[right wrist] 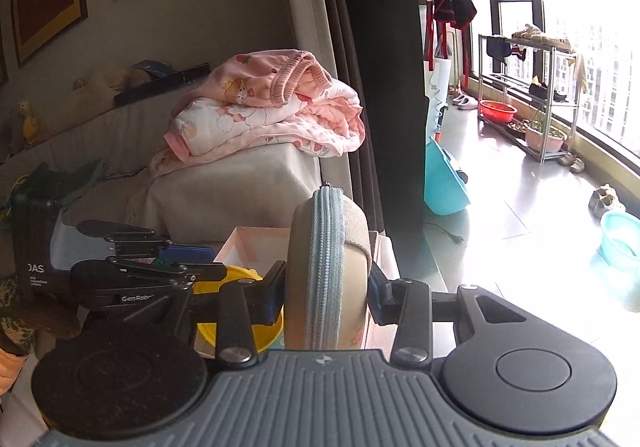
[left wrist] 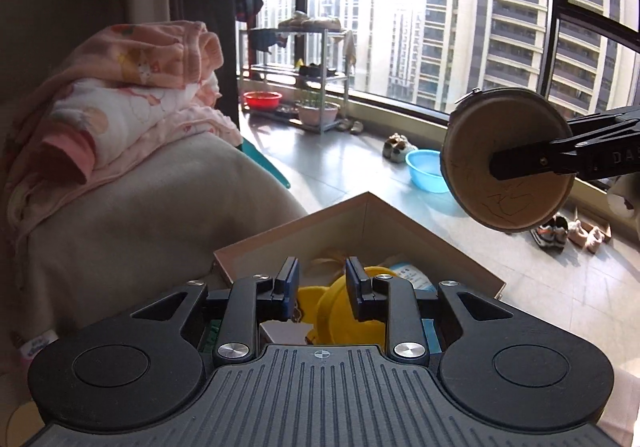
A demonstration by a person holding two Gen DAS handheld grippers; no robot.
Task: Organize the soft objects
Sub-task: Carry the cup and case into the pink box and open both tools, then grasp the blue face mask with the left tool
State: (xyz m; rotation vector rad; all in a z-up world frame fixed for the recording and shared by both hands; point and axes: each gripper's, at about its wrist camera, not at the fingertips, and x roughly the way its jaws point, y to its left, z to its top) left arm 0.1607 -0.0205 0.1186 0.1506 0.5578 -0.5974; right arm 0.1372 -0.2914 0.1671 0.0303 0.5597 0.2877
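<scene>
Beige round zip pouch [right wrist: 326, 275] pinched between right gripper [right wrist: 326, 297] fingers, held on edge, grey zipper band facing wrist camera, pads pressing both flat faces. In left view same pouch [left wrist: 508, 159] hangs in air, up and right of left fingertips, above floor. Left gripper [left wrist: 322, 289] fingers slightly spread, nothing between pads. Just beyond and below left fingertips: open cardboard box [left wrist: 360, 215] holding yellow soft toy [left wrist: 340, 311]. Pink folded blanket [left wrist: 120, 99] on sofa arm [left wrist: 160, 207], left of left fingers.
</scene>
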